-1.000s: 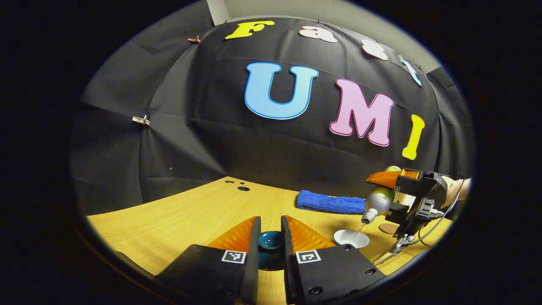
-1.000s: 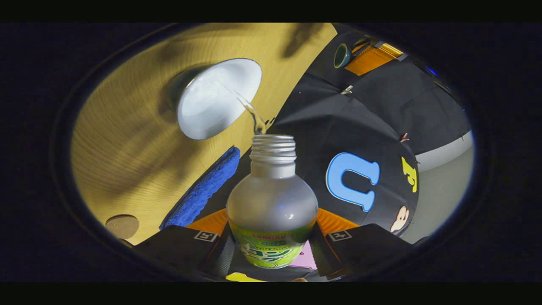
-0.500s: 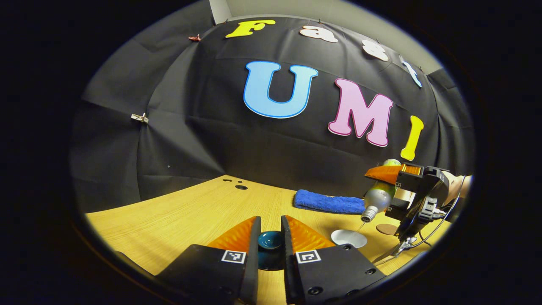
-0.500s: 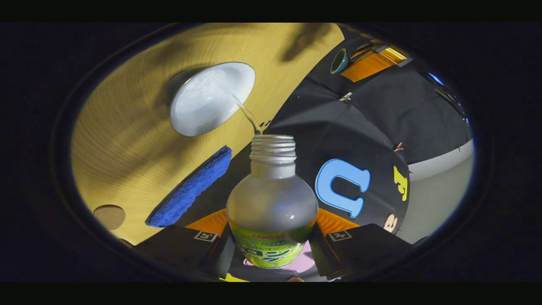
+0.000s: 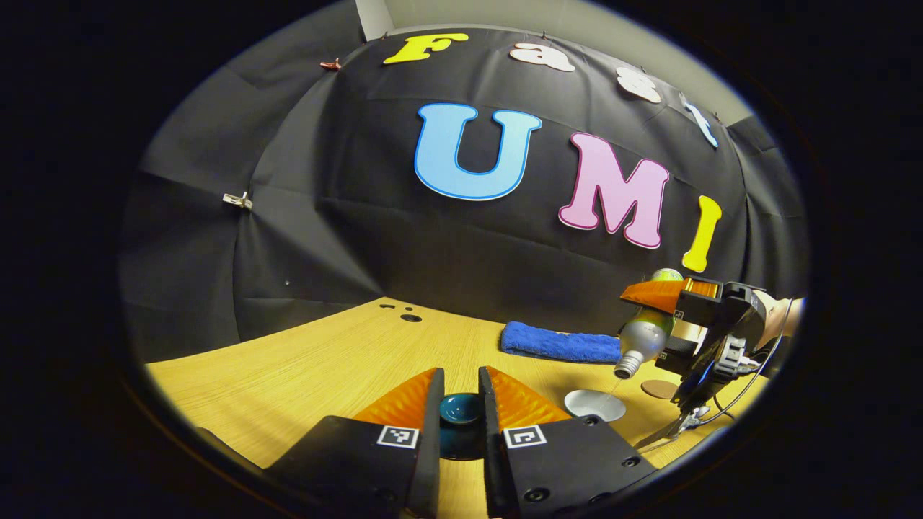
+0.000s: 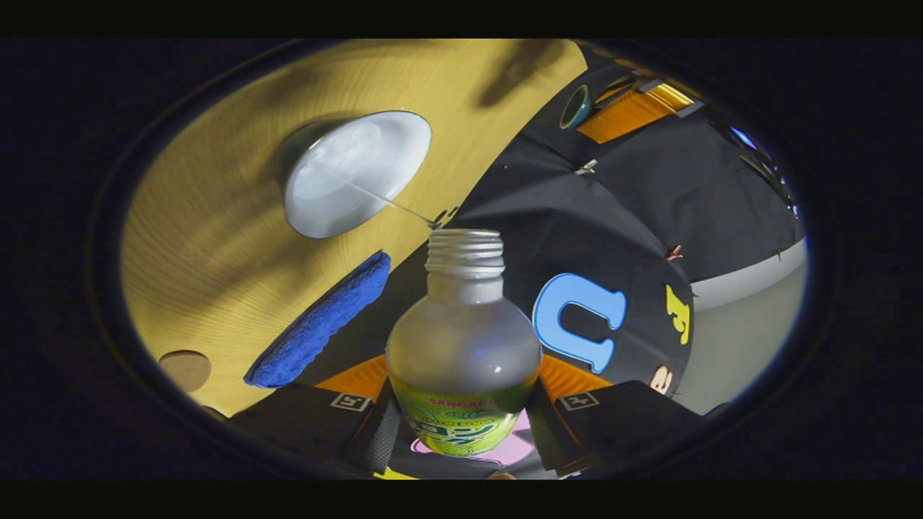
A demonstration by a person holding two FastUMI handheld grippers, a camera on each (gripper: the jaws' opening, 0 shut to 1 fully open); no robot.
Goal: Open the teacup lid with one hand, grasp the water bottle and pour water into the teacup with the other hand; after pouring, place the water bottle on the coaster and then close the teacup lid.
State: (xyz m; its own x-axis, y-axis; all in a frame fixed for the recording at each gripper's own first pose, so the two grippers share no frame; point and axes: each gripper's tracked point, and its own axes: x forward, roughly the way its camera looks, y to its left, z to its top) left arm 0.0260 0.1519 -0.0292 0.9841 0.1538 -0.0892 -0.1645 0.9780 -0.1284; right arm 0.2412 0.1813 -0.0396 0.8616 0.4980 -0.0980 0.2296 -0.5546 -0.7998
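In the left gripper view, our left tool (image 5: pixel 461 404) has its orange fingers clamped on the knob of the dark teal teacup lid (image 5: pixel 461 412), low over the wooden desk (image 5: pixel 303 375). Farther right, the right tool (image 5: pixel 667 317) tips the water bottle (image 5: pixel 642 339) mouth-down above the white teacup (image 5: pixel 595 405). A blue towel (image 5: pixel 559 344) lies behind the cup, and the round coaster (image 5: pixel 657 389) sits just beside it.

In the right gripper view, our right tool (image 6: pixel 465 404) is closed on the labelled lower body of the water bottle (image 6: pixel 464 339), whose open neck points at the teacup (image 6: pixel 353 173). A thin thread of water runs from the mouth into the cup. The coaster (image 6: pixel 185 370) shows at the lower left, past the towel (image 6: pixel 317 324).

With the stream this thin, we judge the pour nearly done. To finish well, we should keep the mouth over the middle of the cup, bring the bottle upright slowly so no drip lands on the desk, then carry it to the coaster.
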